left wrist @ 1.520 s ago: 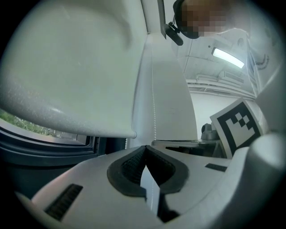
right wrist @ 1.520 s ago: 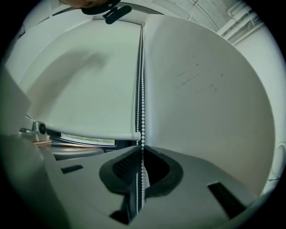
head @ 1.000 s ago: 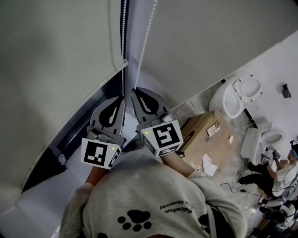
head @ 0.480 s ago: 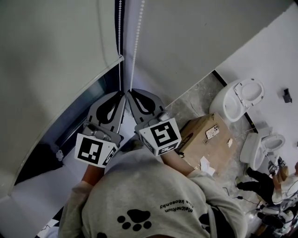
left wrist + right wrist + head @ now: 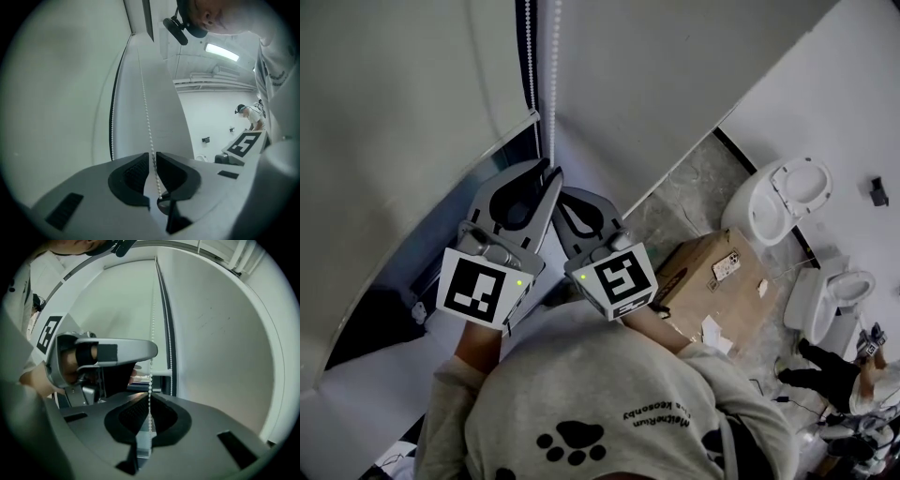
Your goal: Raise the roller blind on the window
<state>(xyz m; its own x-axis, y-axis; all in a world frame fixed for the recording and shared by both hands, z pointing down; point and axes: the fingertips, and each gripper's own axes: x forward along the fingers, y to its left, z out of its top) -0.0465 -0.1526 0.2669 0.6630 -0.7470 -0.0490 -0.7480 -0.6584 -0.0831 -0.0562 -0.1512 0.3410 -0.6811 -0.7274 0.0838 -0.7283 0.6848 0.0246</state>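
Observation:
The pale roller blind [image 5: 394, 131] hangs at the left, its bottom bar [image 5: 502, 141] above the dark window frame [image 5: 441, 248]. Two strands of white bead chain [image 5: 553, 75] drop beside it. My left gripper [image 5: 551, 175] is the higher one, with its jaws closed on the chain [image 5: 146, 122], which passes between the tips [image 5: 152, 161]. Just below it, my right gripper [image 5: 560, 199] is shut on the chain too [image 5: 150, 401]. In the right gripper view the chain comes from under the left gripper [image 5: 117, 350] down into the right jaws. A second strand [image 5: 169, 357] hangs free to the side.
A grey wall [image 5: 675, 84] rises right of the window. Down on the floor lie a cardboard box [image 5: 717, 272] and two white toilets [image 5: 778, 197] [image 5: 830, 295]. Another person [image 5: 825, 370] is at the far lower right.
My left gripper has gone up the chain and now sits above the right one; a second ago the two were side by side. The right gripper sits slightly lower.

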